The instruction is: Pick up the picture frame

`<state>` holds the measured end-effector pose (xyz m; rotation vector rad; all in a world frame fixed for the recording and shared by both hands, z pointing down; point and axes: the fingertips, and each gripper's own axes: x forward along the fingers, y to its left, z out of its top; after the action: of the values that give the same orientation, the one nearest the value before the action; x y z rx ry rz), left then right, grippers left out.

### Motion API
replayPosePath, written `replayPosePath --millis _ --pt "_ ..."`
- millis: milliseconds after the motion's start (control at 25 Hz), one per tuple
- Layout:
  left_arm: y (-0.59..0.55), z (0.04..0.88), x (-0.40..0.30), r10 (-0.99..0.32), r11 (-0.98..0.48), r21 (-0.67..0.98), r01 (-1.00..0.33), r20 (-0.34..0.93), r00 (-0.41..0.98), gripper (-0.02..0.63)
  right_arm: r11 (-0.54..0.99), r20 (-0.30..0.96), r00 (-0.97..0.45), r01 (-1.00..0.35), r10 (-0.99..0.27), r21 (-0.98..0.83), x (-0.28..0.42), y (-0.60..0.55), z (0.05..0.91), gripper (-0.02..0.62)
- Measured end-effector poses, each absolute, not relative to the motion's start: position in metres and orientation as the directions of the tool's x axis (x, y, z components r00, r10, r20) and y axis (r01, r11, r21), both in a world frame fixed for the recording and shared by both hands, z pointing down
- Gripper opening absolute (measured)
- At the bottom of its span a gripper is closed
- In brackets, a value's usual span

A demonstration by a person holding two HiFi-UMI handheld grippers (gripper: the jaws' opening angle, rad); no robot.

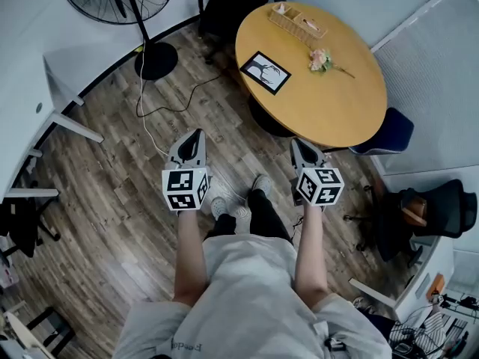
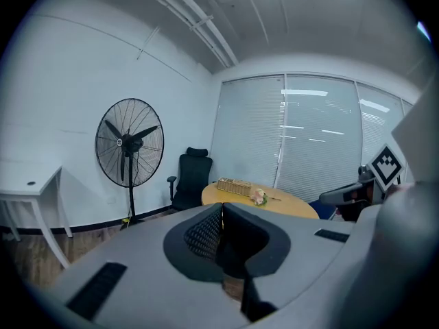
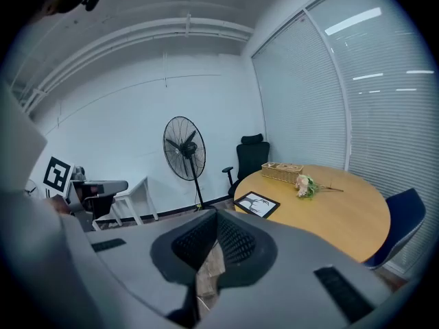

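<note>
Both pairs of jaws were seen clenched together, with nothing between them. The left gripper (image 2: 221,214) and right gripper (image 3: 214,219) were held above the wooden floor (image 1: 112,200). The picture frame (image 1: 265,72) was laid flat near the round table's (image 1: 337,111) edge, well apart from both grippers.

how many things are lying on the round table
3: the picture frame flat by the left edge of the table in the head view, the woven basket at the far edge, the pink flower near the middle. Nothing looks hidden.
</note>
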<state>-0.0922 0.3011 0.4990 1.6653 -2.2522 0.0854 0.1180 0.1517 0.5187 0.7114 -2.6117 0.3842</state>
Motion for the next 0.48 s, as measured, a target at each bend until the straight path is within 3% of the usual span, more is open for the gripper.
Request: replayPosePath --millis 480 --pt "0.226 0.505 -0.098 -0.921 0.217 0.033 -0.976 0.339 -0.193 0.026 0.814 0.42 -0.796 -0.548 -0.436 -0.193 0.089 0.095 0.533 0.023"
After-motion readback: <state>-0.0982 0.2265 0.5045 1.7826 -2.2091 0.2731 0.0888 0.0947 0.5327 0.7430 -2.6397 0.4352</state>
